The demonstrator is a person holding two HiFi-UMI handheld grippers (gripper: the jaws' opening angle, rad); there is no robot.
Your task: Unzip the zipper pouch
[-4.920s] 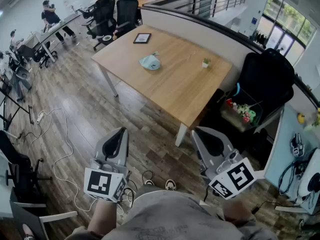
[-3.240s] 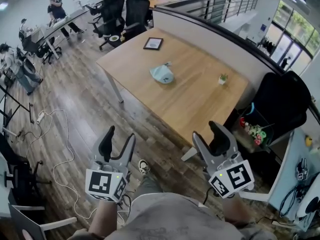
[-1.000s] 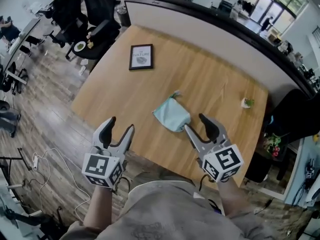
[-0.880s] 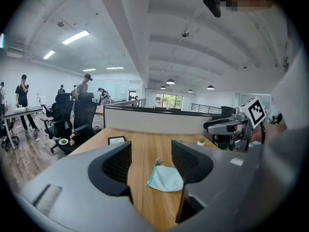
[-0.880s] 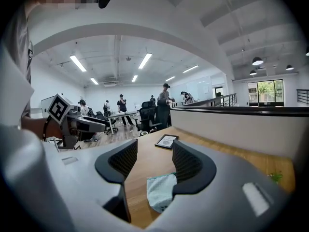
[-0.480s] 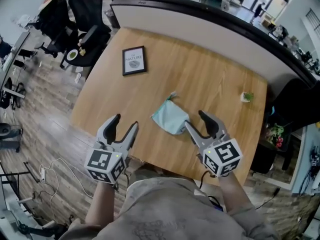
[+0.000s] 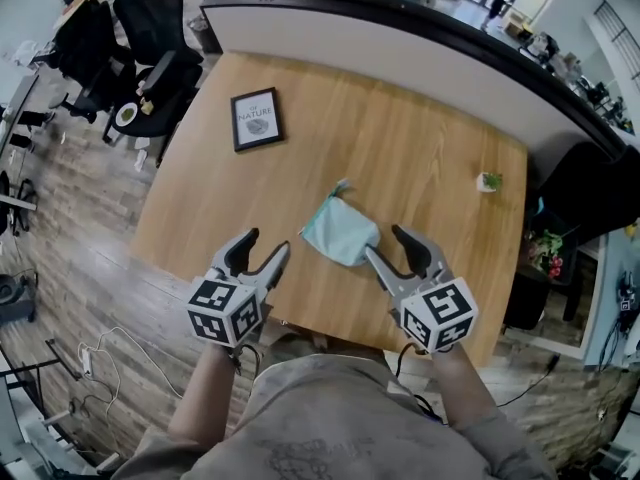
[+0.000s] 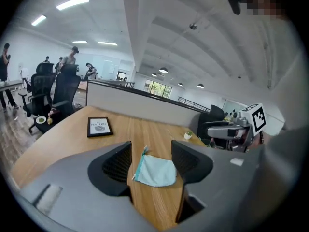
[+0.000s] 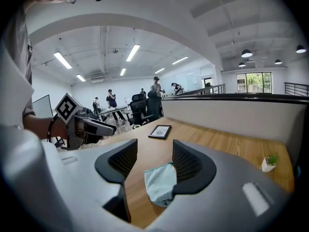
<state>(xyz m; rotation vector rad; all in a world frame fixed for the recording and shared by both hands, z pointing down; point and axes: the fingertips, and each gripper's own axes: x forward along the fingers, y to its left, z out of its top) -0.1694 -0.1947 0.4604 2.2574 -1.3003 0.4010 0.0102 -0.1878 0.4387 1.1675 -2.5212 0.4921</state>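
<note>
So the light-blue pouch (image 7: pixel 340 232) is lying flat on the wooden table (image 7: pixel 420 158), near its 6 o'clock edge. Left gripper (image 7: pixel 265 245) hovers at the pouch's 8 o'clock and right gripper (image 7: pixel 386 244) sits just beside it at 4 o'clock. Both have jaws wide apart, gripping nothing.

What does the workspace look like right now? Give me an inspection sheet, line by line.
Surface: wooden table, mostly bare.
Job's things: light blue zipper pouch lying flat near the table's near edge; zipper state too small to tell.
Clutter: framed picture lying flat; small potted plant near the far right edge.
Grippers: left gripper and right gripper both open, fingers apart, either side of the pouch, holding nothing.
Cables: white cable on the floor, left of the table.
Surroundings: office chairs, curved partition behind the table.
</note>
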